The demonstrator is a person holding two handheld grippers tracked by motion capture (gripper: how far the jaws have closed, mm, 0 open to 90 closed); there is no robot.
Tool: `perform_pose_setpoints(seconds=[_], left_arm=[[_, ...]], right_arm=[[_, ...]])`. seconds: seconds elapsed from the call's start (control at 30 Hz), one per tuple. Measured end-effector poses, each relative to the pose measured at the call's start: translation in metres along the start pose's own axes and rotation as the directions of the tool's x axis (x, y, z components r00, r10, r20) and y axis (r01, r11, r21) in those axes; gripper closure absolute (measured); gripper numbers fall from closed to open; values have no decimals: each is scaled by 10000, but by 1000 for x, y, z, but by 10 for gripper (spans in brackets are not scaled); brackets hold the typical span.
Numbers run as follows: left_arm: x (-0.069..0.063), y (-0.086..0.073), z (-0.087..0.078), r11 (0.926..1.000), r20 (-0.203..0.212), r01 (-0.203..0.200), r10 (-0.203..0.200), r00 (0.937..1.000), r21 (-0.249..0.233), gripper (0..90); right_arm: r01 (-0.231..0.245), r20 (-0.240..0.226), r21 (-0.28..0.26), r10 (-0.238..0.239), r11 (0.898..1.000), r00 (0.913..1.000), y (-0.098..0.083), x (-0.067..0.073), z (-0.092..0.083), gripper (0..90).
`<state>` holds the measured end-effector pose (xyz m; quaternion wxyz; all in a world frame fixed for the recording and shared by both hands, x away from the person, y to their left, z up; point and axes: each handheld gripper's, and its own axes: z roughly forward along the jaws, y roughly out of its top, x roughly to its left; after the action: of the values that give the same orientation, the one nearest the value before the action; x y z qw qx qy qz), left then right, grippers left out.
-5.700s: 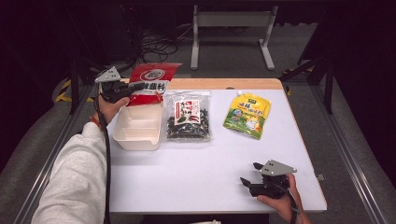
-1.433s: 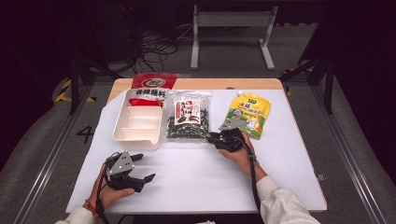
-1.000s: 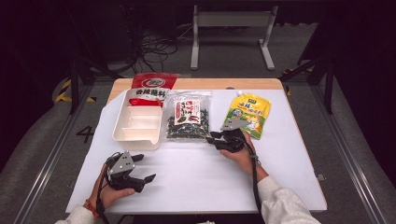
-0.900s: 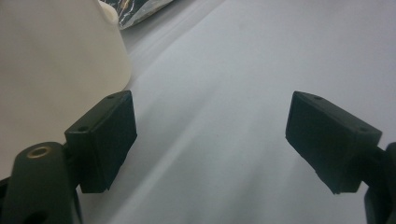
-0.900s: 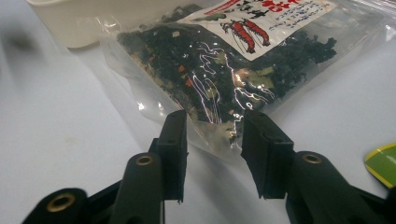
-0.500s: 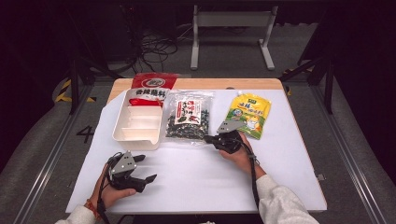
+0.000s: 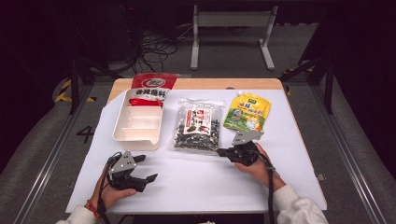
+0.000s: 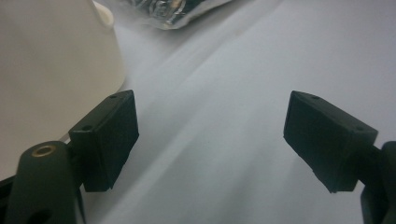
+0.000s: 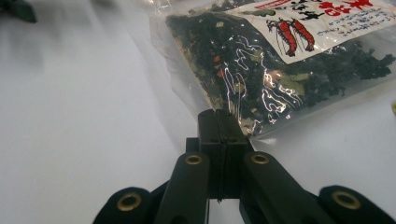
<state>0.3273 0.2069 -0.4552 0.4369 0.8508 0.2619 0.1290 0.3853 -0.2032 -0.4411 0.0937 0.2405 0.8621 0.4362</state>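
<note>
Noted the right hand-held gripper (image 7: 220, 152) fully closed, jaws flush together with no gap, tips at the near right corner of the clear plastic bag of dark dried seaweed with a shrimp label (image 7: 197, 126). Could not tell from the right gripper view whether the bag's thin film edge was pinched between the pads or merely touched.

Saw the bag lying flat mid-table, long axis running away from the person, between the white compartmented plastic tray (image 7: 135, 142) on its left and the yellow-green spouted pouch (image 7: 247, 112) on its right. Placed the bag just left of and beyond the right hand-held gripper, which pointed leftwards at that corner.

Found the left hand-held gripper (image 7: 147, 168) wide open and empty, low over the white table (image 7: 210, 186), near the tray's front wall and well apart from the bag. Judged the right hand far the nearer for any pull or lift of the bag, likely along that long axis.
</note>
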Motion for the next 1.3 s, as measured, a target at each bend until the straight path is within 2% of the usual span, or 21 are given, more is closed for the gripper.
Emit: perform_pose_setpoints(seconds=[0.17,0.2,0.3,0.47,0.6,0.7,0.77,0.8,0.83,0.87,0.9,0.93,1.0,1.03,1.13,1.2,1.23,1.27,1.3], left_arm=[[-2,3,3,9998,387,178,-177,9991,-38,177],[-3,5,4,9998,484,189,-187,9987,-51,177],[-6,9,8,9995,762,324,-319,9966,-49,168],[-11,20,18,9988,1148,472,-453,9924,-135,155],[-13,32,34,9984,1332,554,-541,9896,-59,154],[-14,40,51,9986,1479,519,-533,9876,135,151],[-17,45,61,9985,1494,469,-506,9875,281,147],[-18,47,65,9987,1480,386,-431,9880,334,146],[-18,47,65,9987,1480,386,-431,9880,334,146],[-19,49,68,9988,1506,290,-346,9880,395,146],[-19,50,71,9987,1489,292,-351,9882,414,146],[-19,50,74,9985,1549,346,-409,9871,432,144],[-17,51,76,9980,1536,331,-409,9873,531,140],[-17,51,78,9979,1535,380,-457,9871,530,139],[-14,51,81,9974,1537,459,-540,9866,560,132],[-12,51,81,9970,1570,560,-638,9855,536,128],[-11,51,82,9966,1548,580,-664,9857,581,127],[-12,50,83,9957,1547,718,-800,9847,583,126],[-11,50,83,9959,1515,666,-752,9856,610,125]], right_arm=[[22,-87,367,-19,9993,10000,-22,16,-30,900],[22,-87,367,-19,9993,10000,-22,16,-30,900],[-44,-10,578,45,9983,10000,-40,24,-51,900],[-151,111,884,142,9960,9998,-45,26,-59,900],[-379,204,1145,358,9927,9992,-41,26,-57,890],[-664,612,784,617,9947,9962,-31,25,-56,822],[-1063,1044,253,1031,9940,9892,-18,21,-50,790],[-1087,1213,142,1062,9940,9869,-13,21,-46,729],[-1087,1213,142,1062,9940,9869,-13,21,-46,729],[-1153,1445,81,1130,9933,9830,-9,20,-40,660],[-1339,1765,49,1310,9910,9756,-4,18,-32,639],[-1475,1805,5,1450,9891,9728,-2,14,-24,608],[-1697,1934,84,1649,9855,9672,-1,7,-13,461],[-2040,2091,166,1961,9788,9580,-1,2,-6,412],[-2730,1887,38,2674,9620,9449,-3,-11,-2,303],[-3209,1489,123,3156,9470,9371,-5,-17,0,292],[-3508,1256,131,3465,9364,9296,-8,-21,1,284],[-3919,1004,134,3887,9199,9159,-10,-25,1,284],[-4160,762,126,4140,9093,9071,-12,-27,2,294]])
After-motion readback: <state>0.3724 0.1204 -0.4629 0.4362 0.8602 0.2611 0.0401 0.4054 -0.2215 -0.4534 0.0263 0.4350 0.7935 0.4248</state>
